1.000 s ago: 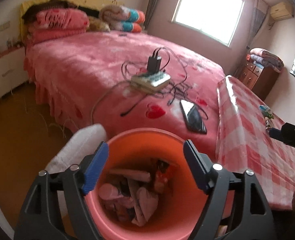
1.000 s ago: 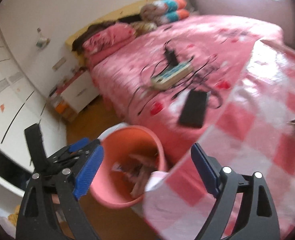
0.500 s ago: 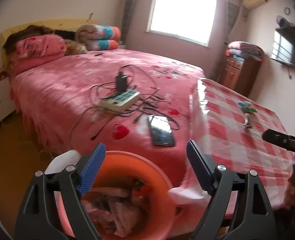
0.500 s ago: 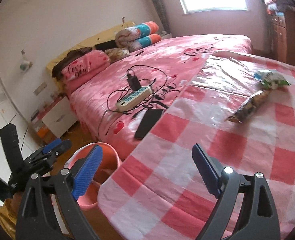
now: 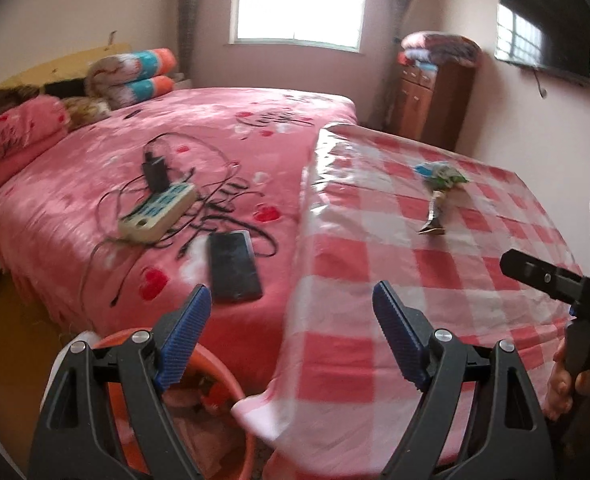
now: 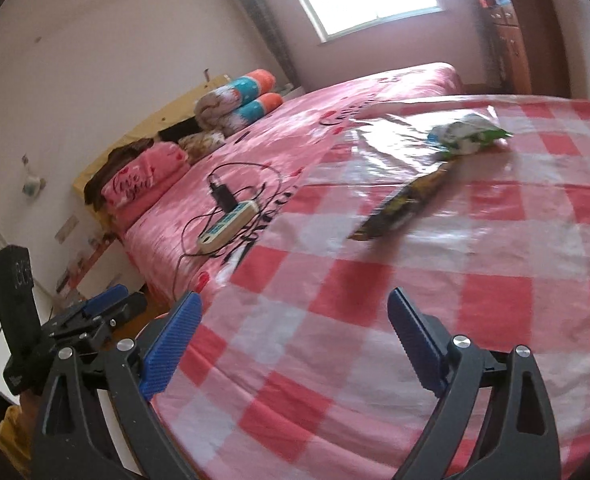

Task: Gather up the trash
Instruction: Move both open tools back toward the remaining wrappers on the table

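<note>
Two pieces of trash lie on the red-and-white checked table point(image 5: 415, 280) point(image 6: 375, 340): a long dark yellow-brown snack wrapper point(image 5: 435, 216) point(image 6: 407, 204) and, beyond it, a crumpled white, green and blue bag point(image 5: 441, 172) point(image 6: 467, 136). My left gripper point(image 5: 291, 300) is open and empty, above the table's near corner and the orange bin point(image 5: 223, 396), which holds several scraps. My right gripper point(image 6: 293, 300) hovers over the table's near part, short of the wrapper. Its jaws are opening with nothing between them.
A bed with a pink cover point(image 5: 175, 152) adjoins the table on the left. On it lie a power strip with tangled cables point(image 5: 157, 212) and a dark phone point(image 5: 235, 266). A wooden cabinet point(image 5: 431, 100) and a wall TV point(image 5: 547, 36) stand at the back right.
Both views swung away from the bin towards the table. The bin slid to the lower left of the left wrist view, and the two wrappers came into sight. The right gripper moved over the cloth.
</note>
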Motion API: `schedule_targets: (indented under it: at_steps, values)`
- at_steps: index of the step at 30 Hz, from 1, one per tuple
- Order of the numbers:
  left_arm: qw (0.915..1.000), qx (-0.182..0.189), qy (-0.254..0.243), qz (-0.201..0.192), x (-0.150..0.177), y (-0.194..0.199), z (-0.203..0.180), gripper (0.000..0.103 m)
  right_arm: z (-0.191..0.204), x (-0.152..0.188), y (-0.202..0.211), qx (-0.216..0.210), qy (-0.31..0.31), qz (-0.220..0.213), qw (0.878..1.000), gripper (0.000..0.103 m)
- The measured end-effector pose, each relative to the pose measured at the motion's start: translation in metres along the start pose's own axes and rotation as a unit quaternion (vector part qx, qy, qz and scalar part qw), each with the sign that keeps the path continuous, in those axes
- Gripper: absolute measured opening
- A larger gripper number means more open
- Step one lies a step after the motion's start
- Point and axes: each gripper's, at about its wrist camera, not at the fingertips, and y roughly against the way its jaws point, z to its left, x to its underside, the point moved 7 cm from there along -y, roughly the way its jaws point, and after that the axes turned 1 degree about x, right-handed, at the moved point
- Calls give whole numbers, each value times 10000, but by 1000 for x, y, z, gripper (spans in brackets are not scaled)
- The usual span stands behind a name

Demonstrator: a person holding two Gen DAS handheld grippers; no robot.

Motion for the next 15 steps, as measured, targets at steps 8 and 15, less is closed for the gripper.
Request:
schedule_targets:
  at_steps: [8, 15]
  values:
    - [9941, 597, -909, -1, -63, -41, -88, 83, -51, -14, 18, -6, -493, -211, 9986, 94]
    - [9660, 1665, -1961, 275, -115, -103, -186, 83, -87, -18, 27, -278, -952, -234, 9948, 95]
